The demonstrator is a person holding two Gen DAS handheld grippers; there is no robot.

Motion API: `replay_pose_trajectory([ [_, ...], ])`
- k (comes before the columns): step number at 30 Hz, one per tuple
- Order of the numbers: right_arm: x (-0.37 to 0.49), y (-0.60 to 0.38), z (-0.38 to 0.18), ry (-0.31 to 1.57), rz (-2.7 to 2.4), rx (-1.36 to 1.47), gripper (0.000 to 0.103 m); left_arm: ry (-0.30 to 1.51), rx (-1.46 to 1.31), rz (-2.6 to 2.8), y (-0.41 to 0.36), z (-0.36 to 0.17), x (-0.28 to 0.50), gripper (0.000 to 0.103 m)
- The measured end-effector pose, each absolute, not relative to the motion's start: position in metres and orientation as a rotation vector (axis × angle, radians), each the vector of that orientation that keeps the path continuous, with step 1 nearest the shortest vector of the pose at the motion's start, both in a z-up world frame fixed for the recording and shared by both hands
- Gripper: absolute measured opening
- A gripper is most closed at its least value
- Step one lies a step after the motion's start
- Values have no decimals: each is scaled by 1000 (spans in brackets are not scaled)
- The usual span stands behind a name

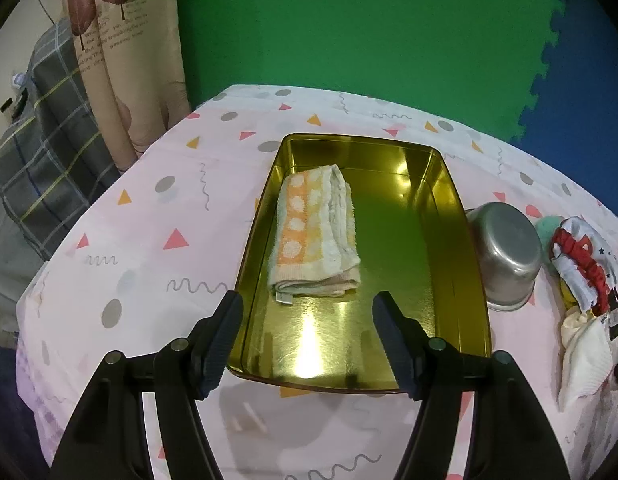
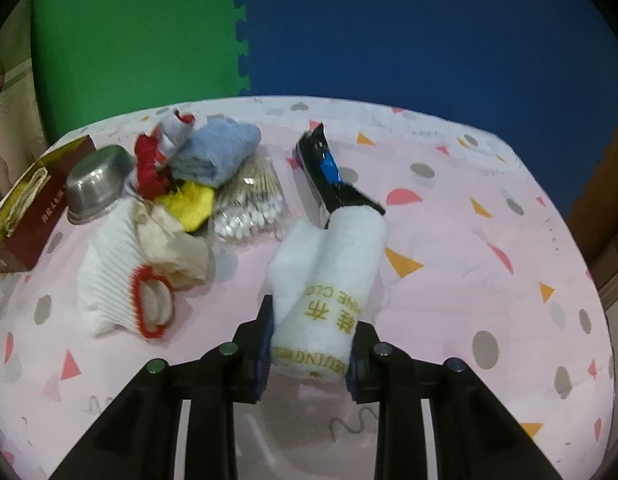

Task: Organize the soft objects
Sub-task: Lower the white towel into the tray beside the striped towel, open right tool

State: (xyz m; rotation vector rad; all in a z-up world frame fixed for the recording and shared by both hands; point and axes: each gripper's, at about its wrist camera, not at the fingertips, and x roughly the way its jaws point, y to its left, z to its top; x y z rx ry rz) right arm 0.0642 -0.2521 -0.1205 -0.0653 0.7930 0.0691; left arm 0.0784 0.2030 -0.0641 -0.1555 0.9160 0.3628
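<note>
On my left, the left gripper [image 1: 307, 340] hangs over the near end of a gold metal tin [image 1: 449, 240], its fingers [image 1: 223, 344] spread wide with nothing between them. A folded orange and white towel [image 1: 315, 236] lies inside the tin, along its left side; the rest of the tin's floor is bare. The tin sits on a table [image 1: 149, 220] covered in a pink cloth with triangles and dots. Just to the right of the tin, a steel bowl [image 1: 507, 254] lies tipped on its side.

Moving right, a heap of soft things lies beside the bowl: a white knit glove with a red cuff [image 2: 117, 280], a cream cloth [image 2: 177, 248], something yellow [image 2: 193, 200], a red frilly band [image 2: 147, 168] and a folded blue cloth [image 2: 217, 152]. A clear pack of cotton swabs [image 2: 249, 204] touches the heap's right edge.

Further right, my right gripper [image 2: 309, 340] points down at the table, its fingers [image 2: 265, 344] pressed against both sides of a rolled white cloth with gold lettering [image 2: 329, 272]. The roll stretches away from the gripper, and its far end meets a black packet with a blue mark [image 2: 329, 176] lying on the table.
</note>
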Motion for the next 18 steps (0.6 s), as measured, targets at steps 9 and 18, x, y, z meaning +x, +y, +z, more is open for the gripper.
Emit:
replay_pose_trajectory([
  [9,55,-223,-70,717,127,-67,29,898,-191,383,216,-58,72,75],
  [18,57,-128,-47,697,352,-110,29,883,-258,456,252,-51,59,77],
])
